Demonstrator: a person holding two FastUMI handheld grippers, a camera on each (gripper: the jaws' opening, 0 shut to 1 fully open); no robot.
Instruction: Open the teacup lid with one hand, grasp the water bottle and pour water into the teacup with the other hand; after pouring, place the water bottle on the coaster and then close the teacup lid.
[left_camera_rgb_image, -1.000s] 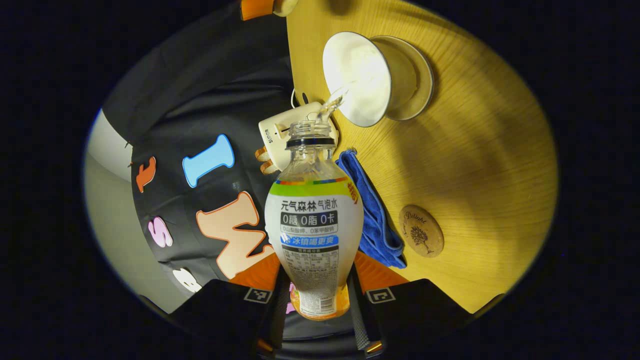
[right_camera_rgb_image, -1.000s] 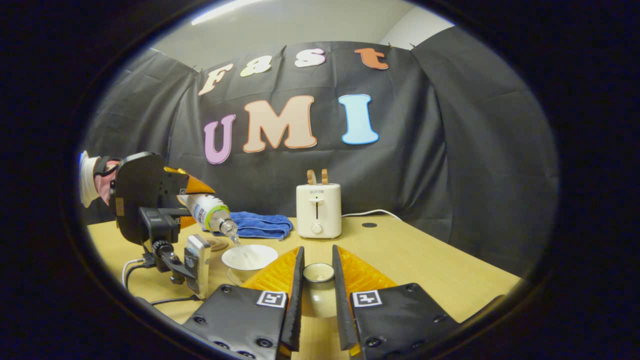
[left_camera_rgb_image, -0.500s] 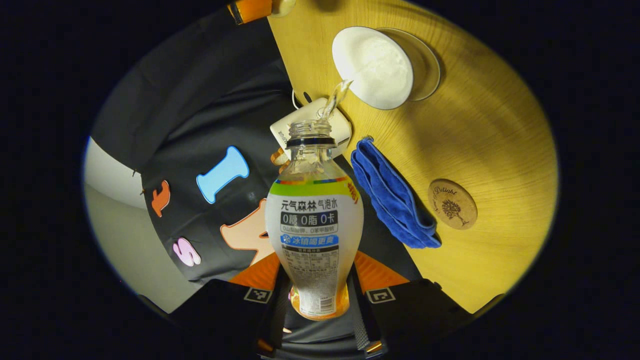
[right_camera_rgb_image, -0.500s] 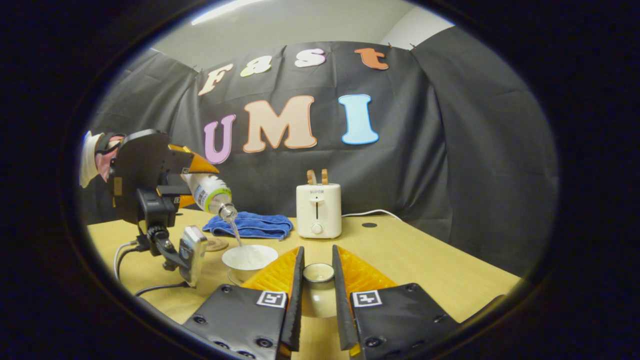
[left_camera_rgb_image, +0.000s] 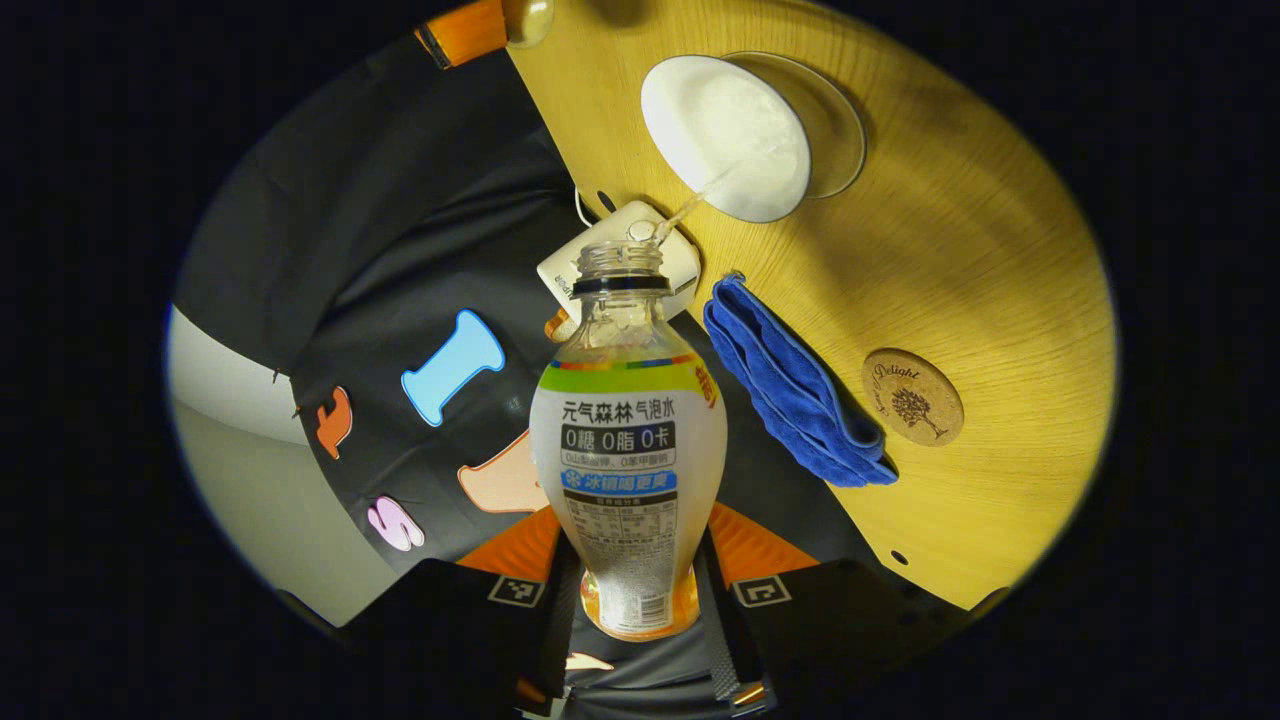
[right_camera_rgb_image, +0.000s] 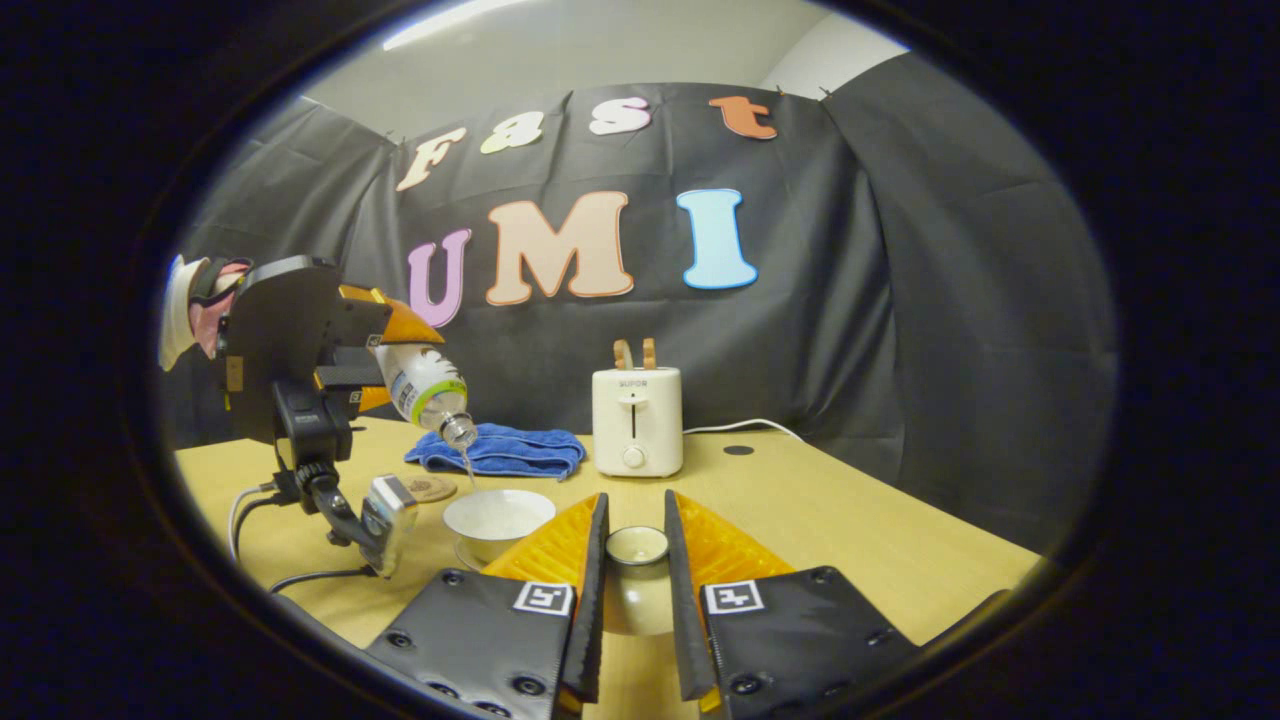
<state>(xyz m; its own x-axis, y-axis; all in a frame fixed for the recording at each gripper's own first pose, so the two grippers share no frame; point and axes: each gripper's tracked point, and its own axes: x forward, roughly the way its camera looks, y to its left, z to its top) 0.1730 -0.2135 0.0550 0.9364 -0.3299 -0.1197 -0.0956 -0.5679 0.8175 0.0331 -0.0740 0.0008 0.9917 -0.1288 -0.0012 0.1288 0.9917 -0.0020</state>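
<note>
Black-draped booth — wood table (right_camera_rgb_image: 850, 520) — toaster (right_camera_rgb_image: 637, 420)

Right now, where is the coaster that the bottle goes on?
In the left gripper view the round wooden coaster lies bare on the table, just right of the blue cloth. In the right gripper view it sits behind the teacup, under the tilted bottle.

Landmark: teacup (right_camera_rgb_image: 498, 522)
Above it: tilted water bottle (right_camera_rgb_image: 425, 388) blocks entry.
Behind it: blue cloth (right_camera_rgb_image: 497, 450), coaster (right_camera_rgb_image: 432, 488), toaster (right_camera_rgb_image: 637, 420).
Right of it: bare table (right_camera_rgb_image: 850, 520), open passage.
</note>
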